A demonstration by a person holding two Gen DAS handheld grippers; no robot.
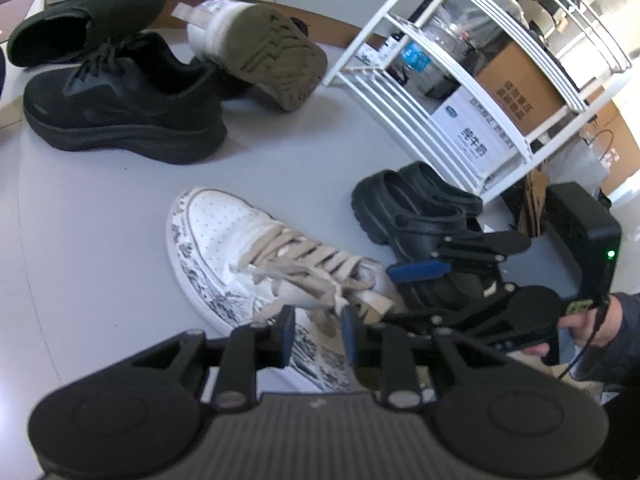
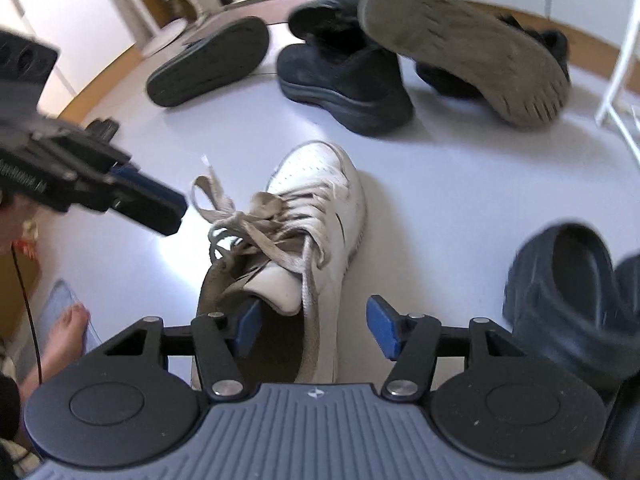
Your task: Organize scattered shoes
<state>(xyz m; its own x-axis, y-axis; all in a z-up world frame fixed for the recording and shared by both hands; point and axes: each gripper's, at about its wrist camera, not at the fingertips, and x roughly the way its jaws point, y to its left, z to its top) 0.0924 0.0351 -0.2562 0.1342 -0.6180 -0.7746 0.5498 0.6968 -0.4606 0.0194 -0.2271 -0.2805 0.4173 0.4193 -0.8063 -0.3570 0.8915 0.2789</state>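
The right gripper [image 2: 316, 330] has its blue-padded fingers [image 2: 383, 330] spread, the left pad inside the collar of the white sneaker [image 2: 316, 208] and the right pad outside its wall, so the shoe's side sits in the gap without being pinched. The left gripper [image 1: 318, 332] holds its fingers [image 1: 286, 334] parted a little above the same shoe's heel end, gripping nothing that can be seen. This sneaker lies upright on the pale grey floor [image 1: 100, 220], toe pointing away, with perforated white leather, a dark patterned sole edge and loose beige laces [image 2: 240, 216]. Just to its right stand black clogs [image 1: 404, 208], close to the right gripper's side. Farther off, a black trainer [image 1: 124, 108] and its mate [image 1: 80, 20] sit together, with the second white sneaker [image 1: 260, 40] tipped against them, olive sole showing. A white wire rack [image 1: 460, 60] stands far right.
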